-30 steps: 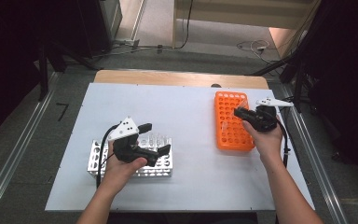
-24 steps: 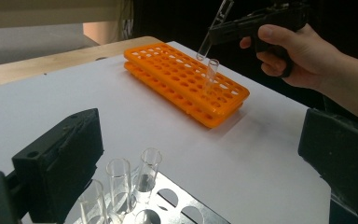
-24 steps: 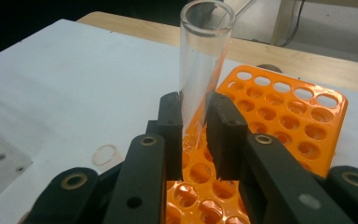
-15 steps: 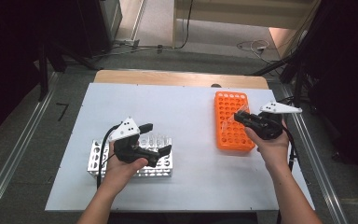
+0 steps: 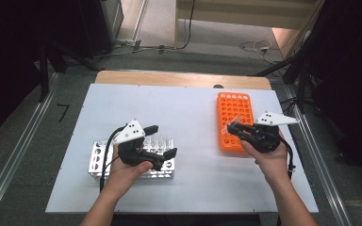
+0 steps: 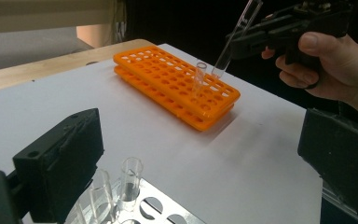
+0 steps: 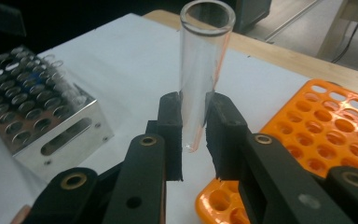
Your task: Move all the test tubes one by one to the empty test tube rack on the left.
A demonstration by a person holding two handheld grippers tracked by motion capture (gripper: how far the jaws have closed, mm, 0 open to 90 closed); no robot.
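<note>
A person sits at a white table with a two-jaw gripper in each hand, seen from above; the right gripper is over the near left part of an orange rack that lies toward the right edge of the table, its long side running from the near edge toward the far edge; its jaws are clamped on a clear glass tube; seen from the right gripper's own camera, the two black pads press the tube's lower part from both sides, with the open mouth pointing up and away and the rounded bottom just below the pads.

Seen from the left gripper's camera, the held tube is tilted, its rounded end hanging just above the rack and not touching it; a second clear tube already stands upright in a hole near that end of the rack, just beside the tip of the held one.

The left gripper hovers over a metal rack near the near left corner of the table; its jaws stand wide apart with nothing between them; several clear tubes stand in the metal rack just below it; the two racks are well apart.
</note>
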